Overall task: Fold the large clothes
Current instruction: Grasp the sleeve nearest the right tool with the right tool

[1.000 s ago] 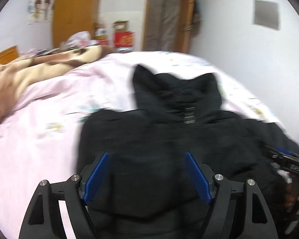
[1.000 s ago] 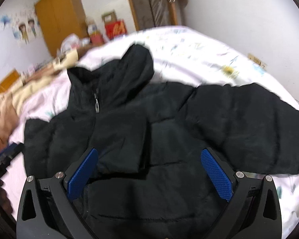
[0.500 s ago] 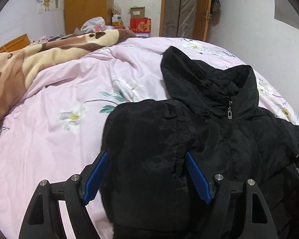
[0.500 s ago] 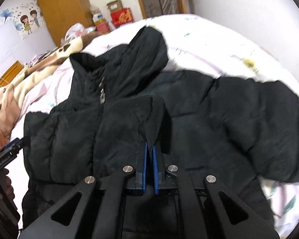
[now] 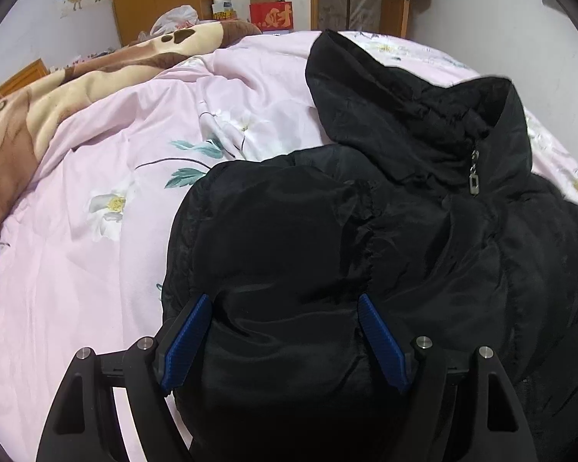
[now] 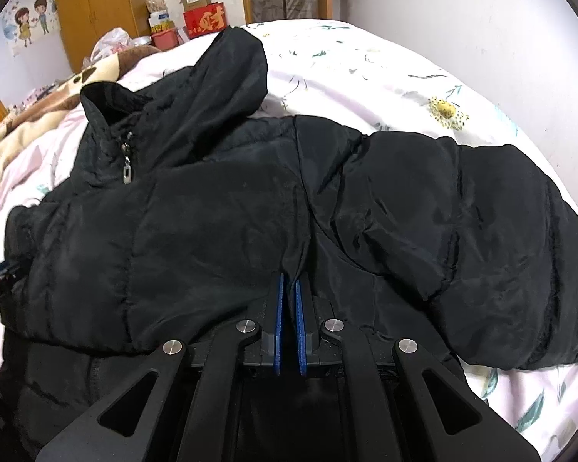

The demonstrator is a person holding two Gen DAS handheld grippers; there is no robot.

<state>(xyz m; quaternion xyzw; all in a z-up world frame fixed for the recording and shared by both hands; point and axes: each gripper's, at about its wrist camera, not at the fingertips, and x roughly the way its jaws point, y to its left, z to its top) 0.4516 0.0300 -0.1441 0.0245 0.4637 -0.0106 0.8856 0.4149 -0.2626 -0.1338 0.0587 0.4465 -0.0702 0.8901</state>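
Nearest you, your right gripper (image 6: 287,321) had its jaws pressed nearly together, pinching a thin ridge of fabric where the black padded jacket (image 6: 219,208) creased at the side seam below the armhole; only a sliver seemed caught, so a hard pull would likely slip it free or lift just the shell and leave the padding behind. Your left gripper (image 5: 285,337) stood with jaws spread wide, straddling the folded-in sleeve bulk at the jacket's left edge, pads not visibly pressing; if you closed there, the slick, puffy cloth could squirt out or you could grab the layer underneath too. Jacket lay face up on the pink floral bedsheet (image 5: 96,231), zipped, zipper pull (image 6: 126,173) at the collar, hood (image 6: 235,77) flopped toward the far side. Right sleeve (image 6: 481,238) stretched out unfolded toward the wall side; it looked likely to drag and bunch once the body moved. Beyond, a brown patterned blanket (image 5: 57,88) sat heaped at the left, near enough to snag a sweeping sleeve. Farther back: orange wardrobe (image 6: 96,4), red box (image 6: 206,21)
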